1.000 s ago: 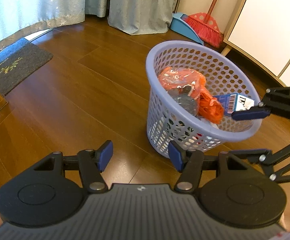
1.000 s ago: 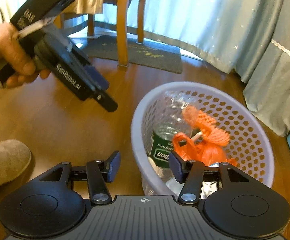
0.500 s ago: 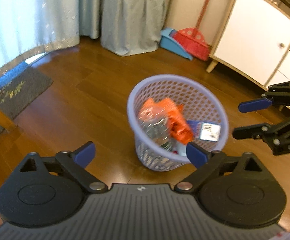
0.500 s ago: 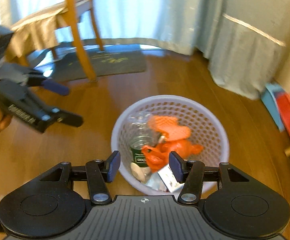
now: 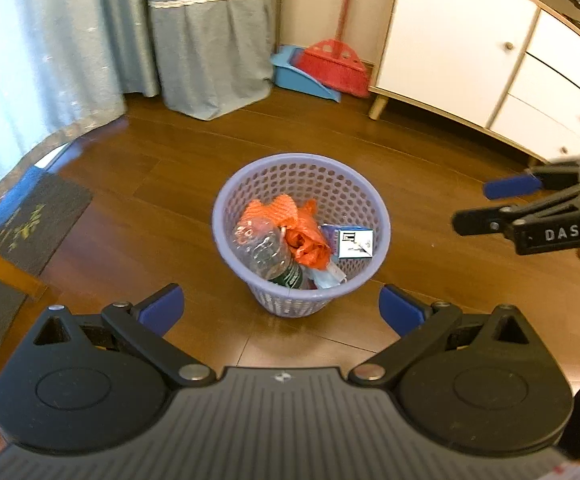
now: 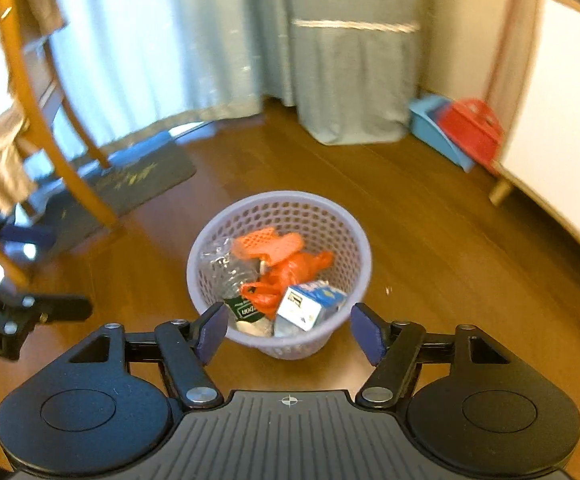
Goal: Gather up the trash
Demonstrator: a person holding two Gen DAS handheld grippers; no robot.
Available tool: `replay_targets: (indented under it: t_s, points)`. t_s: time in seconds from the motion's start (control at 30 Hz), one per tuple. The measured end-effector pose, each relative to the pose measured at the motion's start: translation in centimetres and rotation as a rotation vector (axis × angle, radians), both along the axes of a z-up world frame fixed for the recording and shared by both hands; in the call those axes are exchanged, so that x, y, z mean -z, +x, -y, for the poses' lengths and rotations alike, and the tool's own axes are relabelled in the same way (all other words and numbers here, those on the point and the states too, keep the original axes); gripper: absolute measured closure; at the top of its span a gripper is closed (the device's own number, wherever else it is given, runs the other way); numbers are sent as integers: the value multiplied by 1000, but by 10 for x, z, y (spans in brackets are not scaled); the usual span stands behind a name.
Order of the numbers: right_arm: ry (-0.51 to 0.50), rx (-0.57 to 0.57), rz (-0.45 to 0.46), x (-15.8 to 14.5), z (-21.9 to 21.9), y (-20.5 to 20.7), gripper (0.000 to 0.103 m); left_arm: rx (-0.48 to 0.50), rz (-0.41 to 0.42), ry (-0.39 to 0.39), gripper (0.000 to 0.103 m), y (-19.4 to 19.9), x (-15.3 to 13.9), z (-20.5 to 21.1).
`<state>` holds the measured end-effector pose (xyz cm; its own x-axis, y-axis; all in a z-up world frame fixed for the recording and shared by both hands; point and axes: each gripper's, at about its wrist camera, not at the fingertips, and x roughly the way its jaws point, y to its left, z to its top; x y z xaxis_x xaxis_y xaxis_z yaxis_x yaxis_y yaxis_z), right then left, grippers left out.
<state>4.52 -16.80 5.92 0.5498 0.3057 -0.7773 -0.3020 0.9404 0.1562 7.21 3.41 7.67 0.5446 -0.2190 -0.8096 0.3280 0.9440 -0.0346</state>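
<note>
- Blue-padded fingers frame the bottom of each view: the left gripper [image 5: 281,310] is spread wide and grasps nothing, and the right gripper [image 6: 285,331] is likewise released and empty, both held well above the floor.
- Just beyond the fingers, near the middle of both views, the lavender perforated wastebasket [image 5: 378,216] stands upright on the floor, well apart from both tools.
- Inside it lie a crushed clear plastic bottle [image 5: 263,246] at 9 o'clock, an orange plastic bag [image 5: 308,244] and orange mesh netting [image 5: 277,206] in the middle, and a small blue-and-white carton [image 5: 354,242] at 3 o'clock.
- By my judgement the collecting is about finished, since no loose litter shows on the boards; doing the step well now means scanning the floor slowly before moving off, keeping the fingers clear of the rim so the light basket does not tip.
- Polished brown wooden floor [image 5: 161,184] is smooth and glossy, so the basket would slide if nudged.
- Farther off: a dark doormat [image 5: 29,220] at 9 o'clock, a wooden chair [image 6: 49,120], a blue dustpan [image 5: 304,80] touching a red broom [image 5: 336,66] at 12 o'clock, blue-grey curtains [image 5: 209,40] and a white cabinet [image 5: 470,48] at 2 o'clock.
</note>
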Motion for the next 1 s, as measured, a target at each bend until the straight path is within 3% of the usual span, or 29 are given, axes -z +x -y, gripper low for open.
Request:
replay_targets:
  t_s: [0.17, 0.4, 0.67, 0.8, 1.0]
  points:
    - [19, -11, -31, 3, 4, -24, 37, -160, -25, -85, 1, -22, -5, -16]
    - [-40, -50, -41, 13, -6, -55, 37, -274, -33, -84, 1, -52, -1, -33]
    - [-46, -49, -68, 21, -4, -68, 37, -287, -40, -68, 1, -85, 9, -29]
    - [-46, -26, -76, 24, -1, -64, 37, -250, -48, -32, 1, -85, 17, -21]
    - [-55, -31, -95, 29, -4, -62, 37, -286, -63, -7, 1, -85, 26, -23]
